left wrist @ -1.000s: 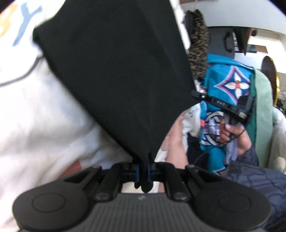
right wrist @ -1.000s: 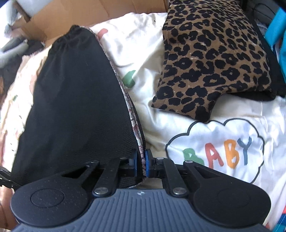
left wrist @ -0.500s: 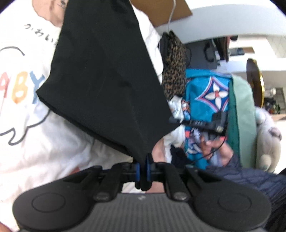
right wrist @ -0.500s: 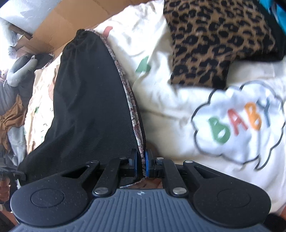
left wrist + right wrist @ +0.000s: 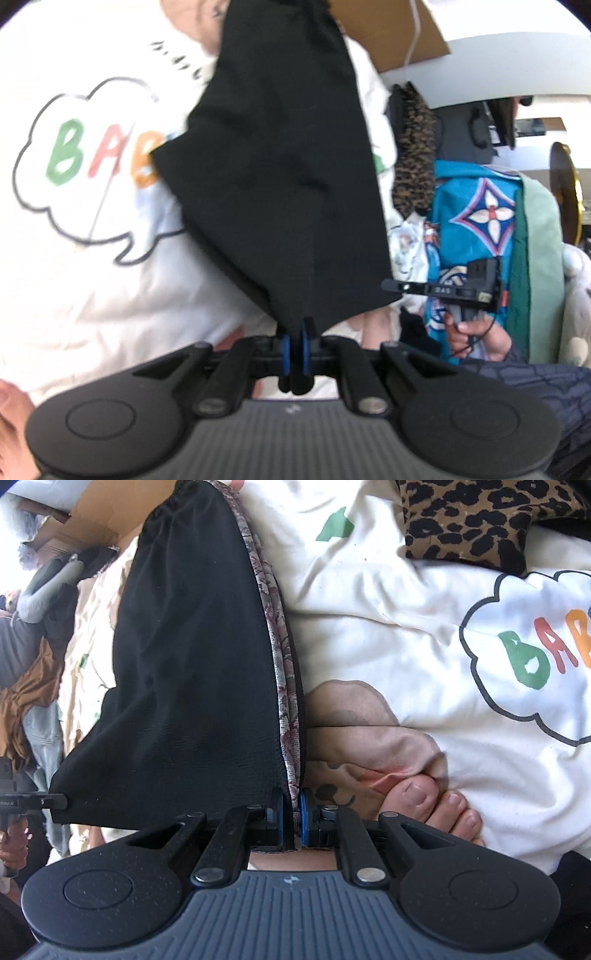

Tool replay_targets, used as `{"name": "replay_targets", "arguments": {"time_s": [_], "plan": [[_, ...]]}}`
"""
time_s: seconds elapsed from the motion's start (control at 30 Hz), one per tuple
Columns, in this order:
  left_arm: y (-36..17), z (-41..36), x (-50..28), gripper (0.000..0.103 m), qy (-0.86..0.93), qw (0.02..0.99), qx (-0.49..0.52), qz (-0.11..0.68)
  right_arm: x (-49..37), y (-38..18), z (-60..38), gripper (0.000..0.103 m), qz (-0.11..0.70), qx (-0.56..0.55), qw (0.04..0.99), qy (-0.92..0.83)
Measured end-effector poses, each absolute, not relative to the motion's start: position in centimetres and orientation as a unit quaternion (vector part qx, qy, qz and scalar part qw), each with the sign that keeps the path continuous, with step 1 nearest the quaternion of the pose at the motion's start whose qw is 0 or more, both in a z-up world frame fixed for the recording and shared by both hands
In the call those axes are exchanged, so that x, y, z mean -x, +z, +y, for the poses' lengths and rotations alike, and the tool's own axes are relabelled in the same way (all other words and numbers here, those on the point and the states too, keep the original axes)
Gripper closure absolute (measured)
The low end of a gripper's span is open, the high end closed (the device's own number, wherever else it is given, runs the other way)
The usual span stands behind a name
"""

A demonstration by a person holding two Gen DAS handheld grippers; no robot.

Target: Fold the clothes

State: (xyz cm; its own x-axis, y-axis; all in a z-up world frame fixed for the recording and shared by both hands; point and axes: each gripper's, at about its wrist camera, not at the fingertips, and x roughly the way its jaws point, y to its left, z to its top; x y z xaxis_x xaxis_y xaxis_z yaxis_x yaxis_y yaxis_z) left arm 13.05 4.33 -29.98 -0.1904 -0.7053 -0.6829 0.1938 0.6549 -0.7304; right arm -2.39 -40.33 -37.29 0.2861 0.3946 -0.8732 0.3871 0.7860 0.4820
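Left wrist view: the black garment [image 5: 280,177], clamped by the left gripper [image 5: 295,343] and right gripper [image 5: 291,812], has been lifted higher above the BABY blanket [image 5: 406,627]; a fold is judged underway.

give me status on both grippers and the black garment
Left gripper shut on black garment. Right gripper shut on its patterned hem. Bare toes close under right gripper.
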Motion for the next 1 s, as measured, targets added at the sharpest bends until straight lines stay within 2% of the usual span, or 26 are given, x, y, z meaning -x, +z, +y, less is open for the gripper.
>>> {"name": "replay_targets", "arguments": {"time_s": [0.27,0.33,0.4,0.43,0.67,0.8,1.0], "plan": [[-33.5,4.1,-12.1,0.097,-0.346,0.599,0.158,0.705,2.1,-37.7,-40.2,0.093,0.604,-0.293,0.742,-0.004],[-34.2,4.4,-12.1,0.097,-0.338,0.597,0.154,0.711,1.7,-38.2,-40.2,0.089,0.604,-0.289,0.742,-0.002],[-34.7,4.4,-12.2,0.097,-0.334,0.596,0.151,0.714,1.5,-38.6,-40.3,0.08,0.601,-0.29,0.745,0.0],[-34.9,4.3,-12.3,0.097,-0.332,0.596,0.148,0.716,1.4,-38.8,-40.4,0.069,0.598,-0.29,0.747,0.003],[-36.0,3.9,-12.3,0.097,-0.324,0.597,0.136,0.721,1.6,-40.7,-42.2,0.06,0.569,-0.34,0.747,0.047],[-36.5,3.6,-12.2,0.097,-0.321,0.596,0.138,0.723,2.1,-41.5,-43.2,0.059,0.548,-0.376,0.743,0.074],[-36.9,3.0,-12.0,0.097,-0.319,0.595,0.142,0.724,2.1,-42.1,-44.3,0.072,0.536,-0.4,0.736,0.107]]}}
